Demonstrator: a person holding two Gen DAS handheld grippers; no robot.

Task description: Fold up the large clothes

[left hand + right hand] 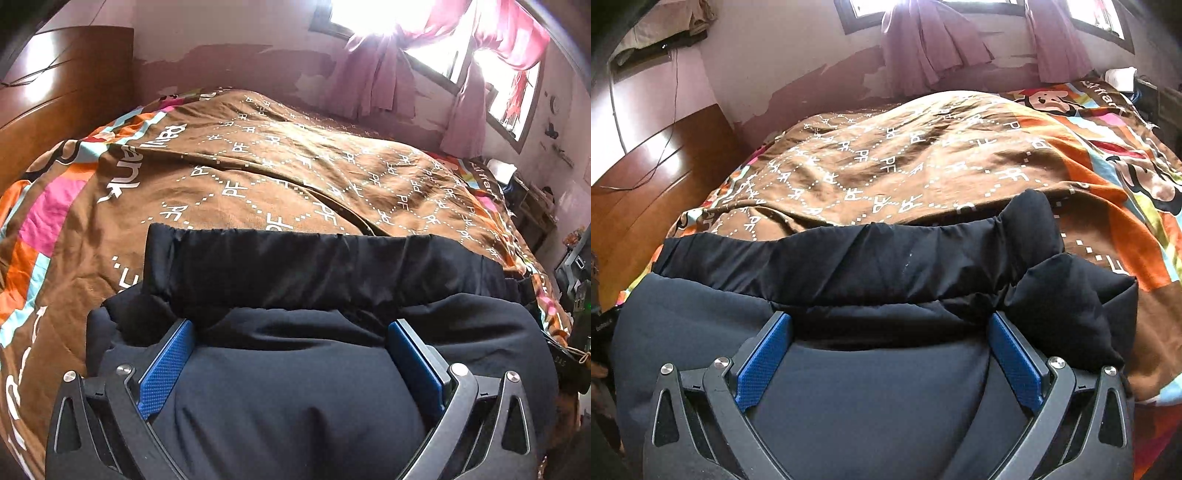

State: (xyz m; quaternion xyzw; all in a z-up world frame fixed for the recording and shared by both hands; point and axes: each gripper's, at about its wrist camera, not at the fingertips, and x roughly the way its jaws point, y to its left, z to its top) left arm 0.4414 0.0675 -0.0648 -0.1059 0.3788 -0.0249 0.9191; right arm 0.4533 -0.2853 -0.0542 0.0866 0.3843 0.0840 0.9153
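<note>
Bedding came first in my read: the bed [258, 177], under its brown patterned quilt, filled both wrist views, and near its front edge lay the black padded garment [295, 387], a bulky coat by the look of it, with its gathered hem band [314, 266] running across from nine o'clock to three o'clock.

I judged the step to be gathering the near part of the coat to fold it over toward the band. To do that well I wanted both claws to bite at matching points on either side, deep enough to catch every padded layer, since puffy fabric slips out of a shallow pinch. I also meant to lift evenly, so that the fold line would stay square to the band.

My left claw [291, 365] stood wide open, gripping nothing, its blue pads [166, 369] straddling a swell of the fabric; the cloth lay between and under the fingers, with the band just beyond at twelve o'clock. My right claw [890, 358] was likewise spread and empty over the same coat, with the band at twelve o'clock and a loose bunched corner [1071, 306] at two o'clock, near its right finger. Whether the fingers pressed into the cloth I could not tell.
</note>
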